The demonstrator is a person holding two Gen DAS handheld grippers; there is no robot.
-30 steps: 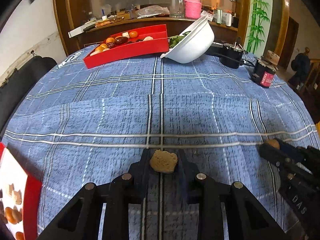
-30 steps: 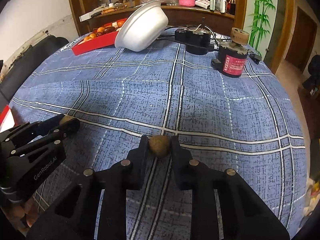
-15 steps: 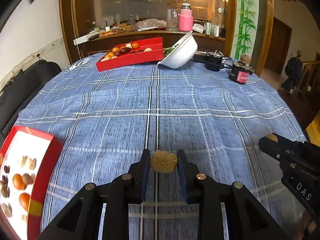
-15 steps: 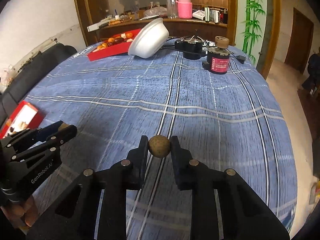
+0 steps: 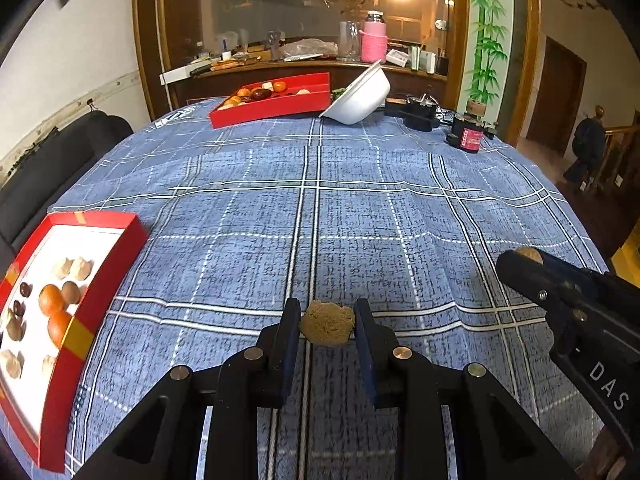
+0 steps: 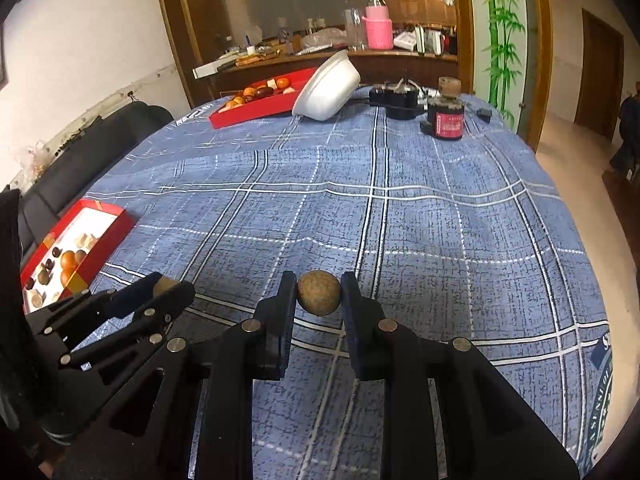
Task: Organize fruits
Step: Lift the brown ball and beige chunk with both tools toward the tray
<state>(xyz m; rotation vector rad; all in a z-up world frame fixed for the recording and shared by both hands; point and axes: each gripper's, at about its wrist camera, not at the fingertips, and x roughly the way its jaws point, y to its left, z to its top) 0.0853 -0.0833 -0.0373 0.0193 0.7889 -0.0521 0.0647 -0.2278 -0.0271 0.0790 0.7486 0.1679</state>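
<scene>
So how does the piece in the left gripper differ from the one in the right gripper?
The tan, lumpy, rough-edged piece in the left gripper is irregular and wider; the brown ball-shaped fruit in the right gripper is round and smooth. Both are pinched at the fingertips, held above the blue checked tablecloth.

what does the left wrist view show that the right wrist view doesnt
Only the left wrist view: the rough tan nut face-on between the left gripper fingers. Only the right wrist view: the round brown fruit in full between the right gripper fingers. Both: the near red box at left, the far red tray, the tipped white bowl and the blue plaid cloth.
</scene>
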